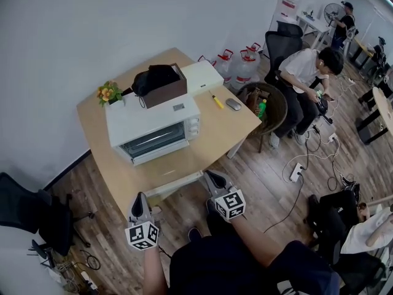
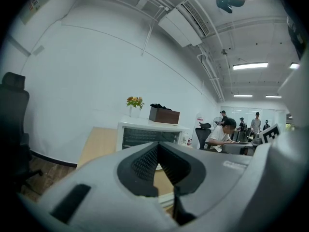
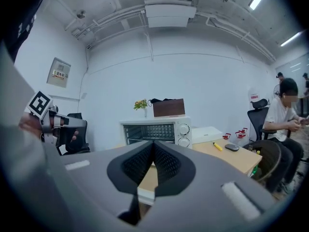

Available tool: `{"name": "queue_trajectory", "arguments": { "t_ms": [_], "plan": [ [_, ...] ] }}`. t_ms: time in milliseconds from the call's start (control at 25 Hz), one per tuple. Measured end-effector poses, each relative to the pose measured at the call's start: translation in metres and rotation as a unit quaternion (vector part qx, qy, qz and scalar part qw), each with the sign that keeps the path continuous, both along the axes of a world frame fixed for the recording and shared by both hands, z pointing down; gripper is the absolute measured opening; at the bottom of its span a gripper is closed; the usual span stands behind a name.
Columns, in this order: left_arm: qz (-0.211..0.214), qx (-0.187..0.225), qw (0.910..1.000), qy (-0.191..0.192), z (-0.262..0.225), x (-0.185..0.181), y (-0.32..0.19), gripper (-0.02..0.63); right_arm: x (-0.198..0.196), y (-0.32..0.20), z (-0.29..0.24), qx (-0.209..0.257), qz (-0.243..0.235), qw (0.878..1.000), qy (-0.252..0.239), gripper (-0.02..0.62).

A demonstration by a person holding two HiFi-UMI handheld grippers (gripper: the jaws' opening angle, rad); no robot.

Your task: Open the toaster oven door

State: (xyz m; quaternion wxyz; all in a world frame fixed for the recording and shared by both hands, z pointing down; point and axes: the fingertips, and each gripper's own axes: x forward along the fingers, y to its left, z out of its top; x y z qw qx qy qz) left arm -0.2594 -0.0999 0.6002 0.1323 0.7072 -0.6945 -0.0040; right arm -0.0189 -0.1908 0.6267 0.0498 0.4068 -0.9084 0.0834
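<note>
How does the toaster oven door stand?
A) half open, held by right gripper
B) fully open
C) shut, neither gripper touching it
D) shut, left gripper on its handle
C: the toaster oven door sits flush shut; left gripper and right gripper hang by the table edge, clear of it.

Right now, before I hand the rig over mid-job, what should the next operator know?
Left gripper: jaws together, empty, held low in front of the table's near edge.
Right gripper: jaws together, empty, also at the near edge of the table.
Toaster oven: stands on the table facing you; its door is shut.
Done: nothing yet; neither gripper touches the oven.
Left: bring a gripper up to the door, probably opening its jaws to take hold, then pull the door open.
</note>
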Motion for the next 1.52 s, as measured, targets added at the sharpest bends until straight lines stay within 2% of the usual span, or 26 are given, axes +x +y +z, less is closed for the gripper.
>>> {"name": "queue_trajectory", "arguments": {
  "t_ms": [960,1520],
  "plan": [
    [0.002,-0.009,1.0000,0.003,0.006,0.004,0.000,-0.005,-0.001,0.013,-0.024,0.038,-0.012,0.999,0.002,0.011],
    [-0.001,-0.016,0.9998,0.013,0.012,0.008,-0.002,-0.005,0.003,0.011,-0.020,0.025,-0.016,1.000,-0.006,0.011]
  ]
}}
